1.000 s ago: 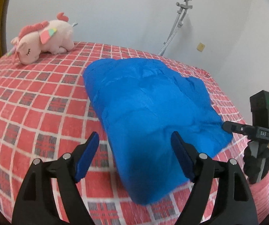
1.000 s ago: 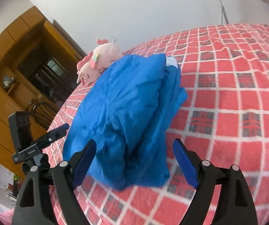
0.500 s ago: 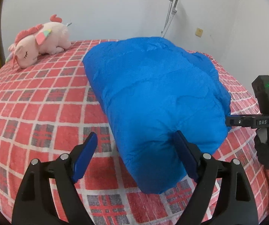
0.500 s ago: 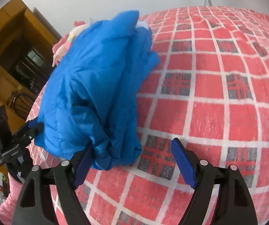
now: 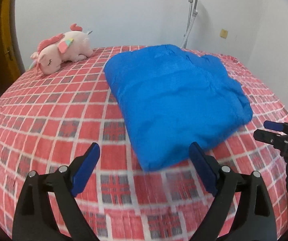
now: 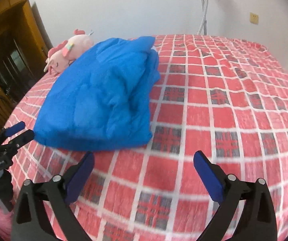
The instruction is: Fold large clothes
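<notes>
Your left gripper [image 5: 144, 168] is opening over the near bed [image 5: 49, 108] with nothing between its pads, and your right gripper [image 6: 144, 172] is opening just as empty, so you look to be at the let-go after a fold. The jacket [image 5: 174, 98] lies mid-bed as a puffy blue bundle, its near edge just beyond your fingers, a plush [image 5: 61, 54] far left; next, judge whether it needs another fold or just a press to flatten the bulging right side
</notes>
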{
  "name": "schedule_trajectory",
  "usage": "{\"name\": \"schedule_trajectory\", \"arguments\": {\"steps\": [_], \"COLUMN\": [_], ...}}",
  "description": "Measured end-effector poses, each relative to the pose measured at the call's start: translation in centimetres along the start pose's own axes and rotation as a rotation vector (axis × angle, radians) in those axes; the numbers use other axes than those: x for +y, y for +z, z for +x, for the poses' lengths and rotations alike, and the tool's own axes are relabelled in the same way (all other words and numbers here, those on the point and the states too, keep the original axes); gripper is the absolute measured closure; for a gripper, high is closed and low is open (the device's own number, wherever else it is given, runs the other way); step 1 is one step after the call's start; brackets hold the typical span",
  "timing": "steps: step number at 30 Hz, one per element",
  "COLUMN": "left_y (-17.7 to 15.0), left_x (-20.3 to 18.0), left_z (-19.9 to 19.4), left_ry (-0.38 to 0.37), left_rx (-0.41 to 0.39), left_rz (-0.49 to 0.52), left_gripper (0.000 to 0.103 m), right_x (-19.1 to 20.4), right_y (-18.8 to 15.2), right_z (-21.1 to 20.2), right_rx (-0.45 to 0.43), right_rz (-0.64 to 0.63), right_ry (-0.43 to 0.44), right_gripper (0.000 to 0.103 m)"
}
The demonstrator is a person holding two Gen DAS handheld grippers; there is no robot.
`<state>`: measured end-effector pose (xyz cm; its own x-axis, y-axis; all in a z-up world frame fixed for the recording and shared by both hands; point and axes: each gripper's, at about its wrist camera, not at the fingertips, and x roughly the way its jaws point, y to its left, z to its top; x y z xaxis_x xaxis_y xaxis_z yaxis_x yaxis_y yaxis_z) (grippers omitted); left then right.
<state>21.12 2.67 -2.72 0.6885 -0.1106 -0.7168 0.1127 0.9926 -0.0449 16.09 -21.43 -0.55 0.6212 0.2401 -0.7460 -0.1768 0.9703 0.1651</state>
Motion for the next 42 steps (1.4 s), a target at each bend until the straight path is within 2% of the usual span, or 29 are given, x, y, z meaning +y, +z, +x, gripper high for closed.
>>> {"name": "schedule_trajectory", "arguments": {"steps": [7,11,17,28,42], "left_y": [-2.6,-3.5,-4.7,-5.5,-6.2], "left_x": [-0.5,-0.6,-1.1,-1.1,-1.9], "left_z": [-2.3,-3.3,-5.1,-8.9,-13.3], "left_ry": [0.046,0.016,0.029,0.056,0.055], "left_rx": [-0.021,-0.023,-0.053,-0.092,-0.167], "left_rz": [-0.03,-0.048,-0.027,-0.016,0.006], "left_gripper": [0.008,0.008,0.008,0.007,0.007], "right_x": [2.8,3.4,4.0,5.6,7.6], "right_y": [-2.7,-3.9,-4.9,-6.0,-7.4], "right_z": [-0.8,-1.4,-2.7,-7.1,-11.8], "right_rx": [0.014,0.009,0.001,-0.055,-0.127], "right_rz": [-0.012,-0.006,0.002,-0.017,-0.065], "right_ry": [-0.026,-0.028,-0.011,0.021,0.057], "right_gripper": [0.004,0.004,0.004,0.004,0.004]}}
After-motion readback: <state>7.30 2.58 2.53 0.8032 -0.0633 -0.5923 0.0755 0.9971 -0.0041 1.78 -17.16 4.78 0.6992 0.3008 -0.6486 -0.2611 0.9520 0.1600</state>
